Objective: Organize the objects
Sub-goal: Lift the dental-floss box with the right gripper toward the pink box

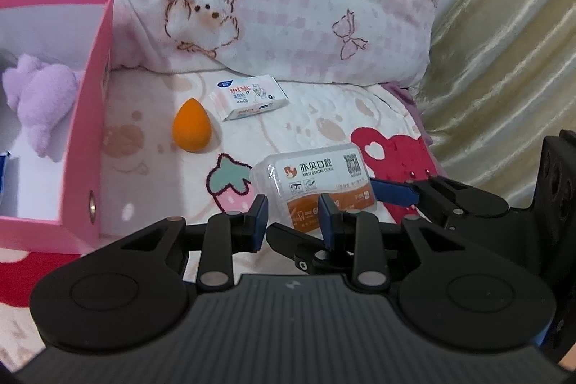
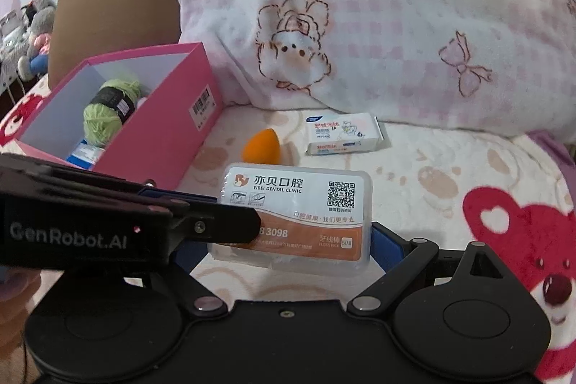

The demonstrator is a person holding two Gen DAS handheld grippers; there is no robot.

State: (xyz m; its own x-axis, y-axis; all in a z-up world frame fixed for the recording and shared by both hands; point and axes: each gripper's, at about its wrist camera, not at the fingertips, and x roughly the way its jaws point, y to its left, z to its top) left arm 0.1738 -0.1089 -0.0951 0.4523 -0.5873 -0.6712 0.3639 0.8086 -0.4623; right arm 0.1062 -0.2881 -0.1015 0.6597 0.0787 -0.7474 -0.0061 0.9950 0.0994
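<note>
The right gripper (image 2: 288,240) clamps a floss pick box (image 2: 295,215); the left gripper (image 1: 295,215) is nearly closed, empty. Right of the pink box (image 2: 165,139) holding yarn (image 2: 108,110), an orange sponge (image 2: 264,146) and wipes pack (image 2: 342,134) remain outside.

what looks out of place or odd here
Nothing is spilled or damaged. The floss pick box is held by the right gripper; the left gripper crosses in front. The orange sponge and wipes pack lie loose outside the pink box.
</note>
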